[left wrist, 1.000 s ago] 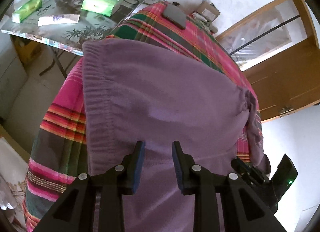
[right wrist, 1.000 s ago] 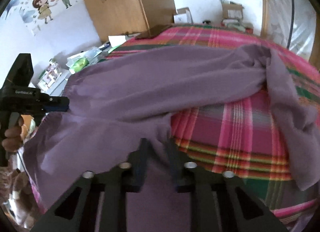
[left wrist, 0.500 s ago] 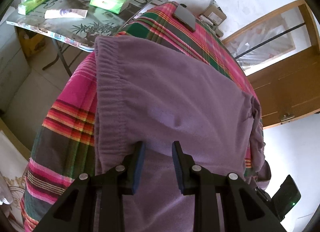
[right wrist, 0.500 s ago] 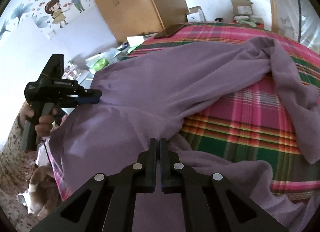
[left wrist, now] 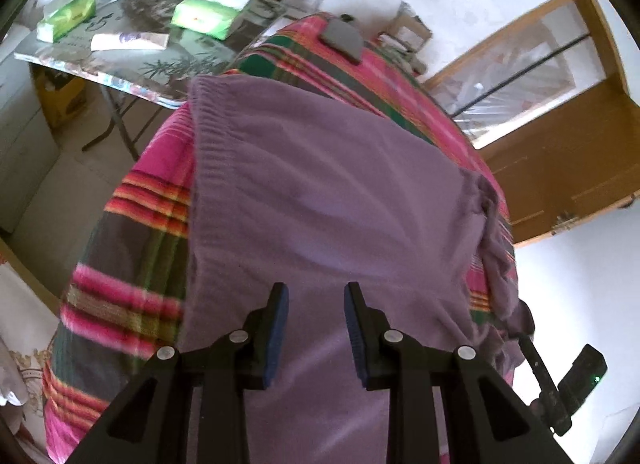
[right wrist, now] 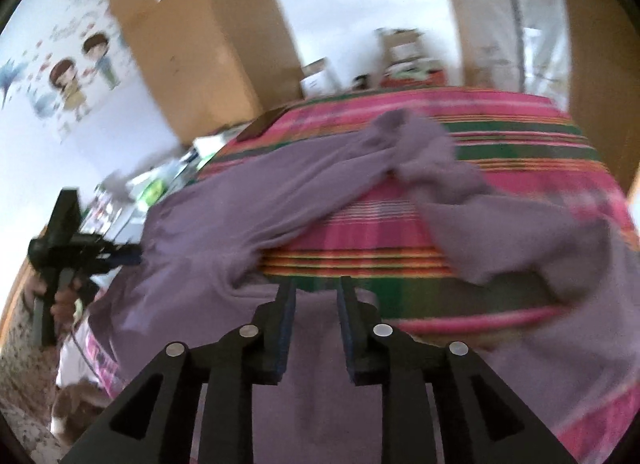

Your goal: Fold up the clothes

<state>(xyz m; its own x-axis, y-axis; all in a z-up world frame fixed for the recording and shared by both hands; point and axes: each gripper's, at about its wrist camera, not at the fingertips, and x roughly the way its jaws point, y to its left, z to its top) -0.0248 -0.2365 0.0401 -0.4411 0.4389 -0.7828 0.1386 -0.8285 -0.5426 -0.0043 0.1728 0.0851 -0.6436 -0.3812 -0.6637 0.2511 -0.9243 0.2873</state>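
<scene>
Purple trousers [left wrist: 328, 192] lie spread over the bed's striped pink and green blanket [left wrist: 132, 264], the ribbed waistband [left wrist: 208, 136] on the left and the cloth hanging over the near edge. My left gripper [left wrist: 316, 294] is open just above the cloth near that edge, holding nothing. In the right wrist view the trousers [right wrist: 248, 200] stretch across the blanket [right wrist: 520, 136], with a bunched leg [right wrist: 424, 152] at the far side. My right gripper [right wrist: 316, 288] is open over the cloth at the bed edge. The left gripper [right wrist: 120, 254] shows at the left.
A folding table [left wrist: 132, 60] with green packets [left wrist: 204, 16] and papers stands left of the bed. A dark flat phone [left wrist: 342, 38] lies on the blanket's far end. A wooden door [left wrist: 568, 152] and cardboard boxes [left wrist: 408, 24] are beyond. A wardrobe [right wrist: 192, 44] stands behind.
My right gripper was shut on the cloth half a second ago and has now opened and swung. The left gripper stays open, shifting slightly over the trousers.
</scene>
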